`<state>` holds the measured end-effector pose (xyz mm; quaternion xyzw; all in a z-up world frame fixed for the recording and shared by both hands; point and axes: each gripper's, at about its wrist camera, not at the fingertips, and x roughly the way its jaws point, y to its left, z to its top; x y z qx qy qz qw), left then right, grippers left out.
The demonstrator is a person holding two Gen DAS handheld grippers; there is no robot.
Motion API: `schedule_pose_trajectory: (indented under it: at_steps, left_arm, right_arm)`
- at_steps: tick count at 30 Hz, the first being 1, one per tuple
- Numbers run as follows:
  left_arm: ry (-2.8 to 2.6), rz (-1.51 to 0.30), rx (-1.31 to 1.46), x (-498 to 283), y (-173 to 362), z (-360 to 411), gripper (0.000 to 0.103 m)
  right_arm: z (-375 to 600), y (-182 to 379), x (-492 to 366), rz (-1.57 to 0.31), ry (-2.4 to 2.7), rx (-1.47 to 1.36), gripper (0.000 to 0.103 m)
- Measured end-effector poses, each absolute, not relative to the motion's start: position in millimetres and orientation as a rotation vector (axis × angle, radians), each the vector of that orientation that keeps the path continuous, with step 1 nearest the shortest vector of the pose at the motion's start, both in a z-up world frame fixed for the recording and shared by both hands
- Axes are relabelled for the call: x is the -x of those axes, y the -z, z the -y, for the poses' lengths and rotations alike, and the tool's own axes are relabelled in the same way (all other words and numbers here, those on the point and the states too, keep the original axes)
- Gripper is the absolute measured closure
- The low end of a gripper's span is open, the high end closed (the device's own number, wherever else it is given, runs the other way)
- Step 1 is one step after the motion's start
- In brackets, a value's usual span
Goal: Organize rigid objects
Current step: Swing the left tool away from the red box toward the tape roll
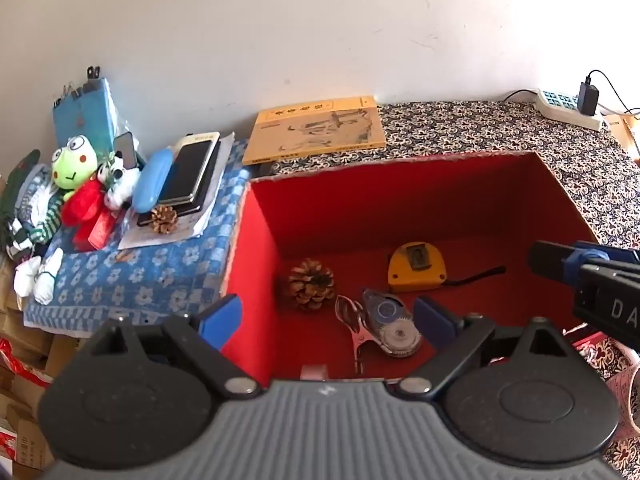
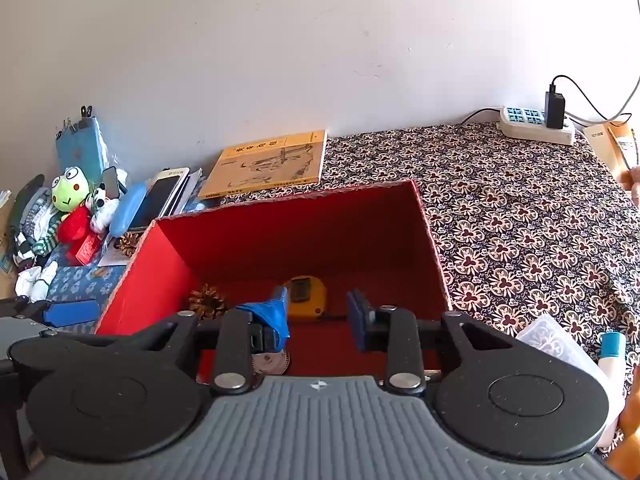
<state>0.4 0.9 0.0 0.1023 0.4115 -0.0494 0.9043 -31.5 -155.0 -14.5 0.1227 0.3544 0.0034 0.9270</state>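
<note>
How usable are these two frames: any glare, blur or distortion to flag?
Left wrist view: the wall is blown out at upper right; fisheye bends the red box edges; the pine cone and tape measure inside stay sharp. Right wrist view: even light, strong bowing at the borders, and the right gripper hides most of the box floor.

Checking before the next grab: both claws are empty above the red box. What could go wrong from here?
1. The metal clip and correction tape lie touching, so the wide-open left claw may catch both.
2. The right claw hangs low over the red box; it could bump the tape measure.
3. The pinecone is light and may roll if nudged.
</note>
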Motion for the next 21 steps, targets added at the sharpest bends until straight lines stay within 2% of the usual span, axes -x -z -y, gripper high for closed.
schedule_pose_trajectory:
  at_steps: [21]
  left_arm:
    - [0.067, -0.871, -0.215, -7, 6, -13, 0.009]
  right_arm:
    - [156, 19, 25, -0.758, -0.004, -0.201, 0.087]
